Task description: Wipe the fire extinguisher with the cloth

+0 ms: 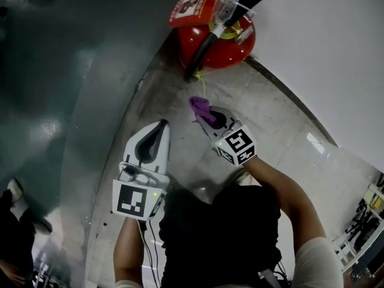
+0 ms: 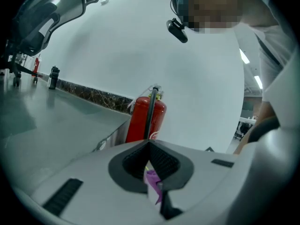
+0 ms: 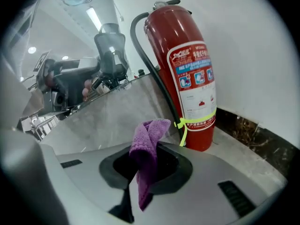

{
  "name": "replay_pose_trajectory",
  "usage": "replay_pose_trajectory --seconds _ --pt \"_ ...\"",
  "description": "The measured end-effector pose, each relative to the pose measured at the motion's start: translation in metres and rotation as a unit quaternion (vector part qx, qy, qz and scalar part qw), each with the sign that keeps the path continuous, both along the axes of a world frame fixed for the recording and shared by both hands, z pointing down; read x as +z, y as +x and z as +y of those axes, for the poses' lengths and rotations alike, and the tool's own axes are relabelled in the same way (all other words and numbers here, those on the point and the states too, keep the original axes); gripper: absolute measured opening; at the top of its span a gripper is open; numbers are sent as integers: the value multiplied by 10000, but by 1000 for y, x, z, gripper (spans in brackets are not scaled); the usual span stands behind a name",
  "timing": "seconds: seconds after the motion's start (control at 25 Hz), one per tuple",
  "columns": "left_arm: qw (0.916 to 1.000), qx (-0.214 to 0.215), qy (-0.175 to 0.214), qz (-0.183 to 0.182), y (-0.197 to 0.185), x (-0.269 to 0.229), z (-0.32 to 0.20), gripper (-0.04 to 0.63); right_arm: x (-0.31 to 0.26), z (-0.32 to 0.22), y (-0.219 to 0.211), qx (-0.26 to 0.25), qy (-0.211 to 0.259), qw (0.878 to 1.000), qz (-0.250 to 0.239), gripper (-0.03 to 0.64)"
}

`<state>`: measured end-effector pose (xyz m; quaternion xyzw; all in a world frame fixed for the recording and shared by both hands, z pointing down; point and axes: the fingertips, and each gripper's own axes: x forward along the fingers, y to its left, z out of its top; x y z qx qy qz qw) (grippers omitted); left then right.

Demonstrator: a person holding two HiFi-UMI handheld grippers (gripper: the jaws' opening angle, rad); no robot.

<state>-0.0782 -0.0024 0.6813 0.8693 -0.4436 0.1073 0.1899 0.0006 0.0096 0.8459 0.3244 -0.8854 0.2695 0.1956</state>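
A red fire extinguisher point(image 1: 219, 38) stands on the floor against the white wall, with a black hose point(image 3: 154, 74) down its side and a yellow tie point(image 3: 187, 123) near its base. My right gripper point(image 1: 207, 114) is shut on a purple cloth point(image 1: 200, 105), a short way in front of the extinguisher point(image 3: 187, 74) and apart from it. The cloth point(image 3: 145, 149) sticks up and hangs from the jaws. My left gripper point(image 1: 162, 123) is lower left of the right one, shut and empty, pointing toward the extinguisher point(image 2: 143, 118). The purple cloth point(image 2: 152, 179) shows through the jaw gap.
The white wall point(image 1: 324, 41) with a dark stone skirting point(image 3: 253, 139) runs on the right. The pale stone floor strip point(image 1: 180, 179) meets glossy grey-green floor point(image 1: 60, 71) on the left. An office chair point(image 3: 110, 50) stands behind; another small extinguisher point(image 2: 36, 64) is far away.
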Motion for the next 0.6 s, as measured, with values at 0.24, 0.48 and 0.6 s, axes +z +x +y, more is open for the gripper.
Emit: replay_pose_trajectory --seconds 0.24,0.48,0.6 --pt "9988 17 -480 -80 8 -52 16 5 -69 9 17 304 -372 9987 156 60" --pt "9947 -404 -944 35 12 -120 20 5 -157 16 35 548 -593 9961 358 60" --pt "9933 -523 -1029 56 15 -170 19 5 -214 21 41 604 -644 9951 450 59"
